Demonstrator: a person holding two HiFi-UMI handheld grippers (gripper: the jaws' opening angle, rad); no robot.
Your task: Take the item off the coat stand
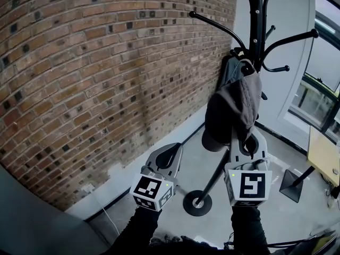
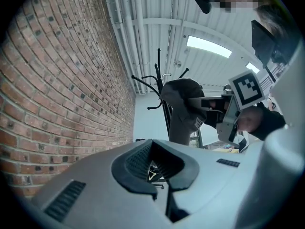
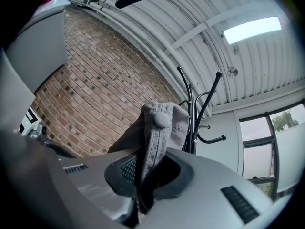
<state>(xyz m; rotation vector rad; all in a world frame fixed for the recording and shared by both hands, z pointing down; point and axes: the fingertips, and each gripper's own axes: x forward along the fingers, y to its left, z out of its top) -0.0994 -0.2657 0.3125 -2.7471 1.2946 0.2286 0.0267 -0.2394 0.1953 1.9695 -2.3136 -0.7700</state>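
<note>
Cap (image 3: 162,128) pinched in right gripper (image 3: 145,173) fingers; label (image 2: 198,123) print illegible.

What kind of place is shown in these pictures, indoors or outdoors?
Indoors, probably an office or entrance corner: a brick wall, a black coat stand, and a tall window beside it.

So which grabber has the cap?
The right gripper, on the right in the head view: its jaws pinch the grey cap hanging on the coat stand. The left gripper is shut on nothing.
</note>
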